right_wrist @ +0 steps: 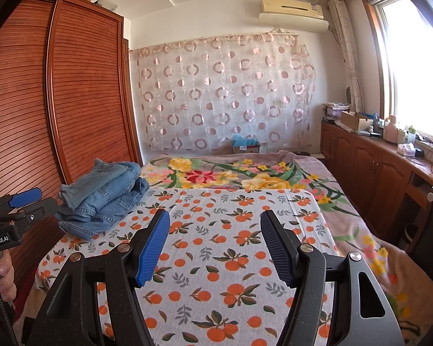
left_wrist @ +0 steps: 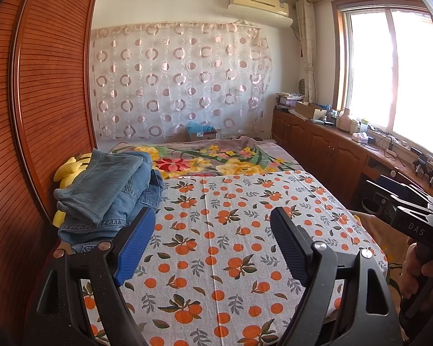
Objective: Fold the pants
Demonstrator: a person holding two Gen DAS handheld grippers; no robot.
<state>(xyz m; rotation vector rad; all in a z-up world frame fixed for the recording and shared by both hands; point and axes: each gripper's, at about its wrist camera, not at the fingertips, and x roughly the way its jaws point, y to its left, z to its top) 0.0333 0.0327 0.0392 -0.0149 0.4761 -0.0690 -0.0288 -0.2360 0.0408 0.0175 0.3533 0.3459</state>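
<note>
A pile of blue denim pants (left_wrist: pixel 109 193) lies crumpled at the left side of the bed, on the orange-print sheet (left_wrist: pixel 216 230); the same pile (right_wrist: pixel 106 196) shows at left in the right wrist view. My left gripper (left_wrist: pixel 213 219) hovers open above the sheet, its blue-padded left finger just in front of the denim, nothing between the pads. My right gripper (right_wrist: pixel 215 222) is open too, over bare sheet (right_wrist: pixel 216 259), to the right of the pile. The left gripper (right_wrist: pixel 29 199) appears at the left edge of the right wrist view, held by a hand.
A slatted wooden wardrobe (left_wrist: pixel 43 101) stands close along the bed's left side. A floral blanket (left_wrist: pixel 216 158) covers the far half of the bed. Wooden cabinets (left_wrist: pixel 332 150) with clutter run under the window on the right. Something yellow (left_wrist: pixel 69 167) lies behind the denim.
</note>
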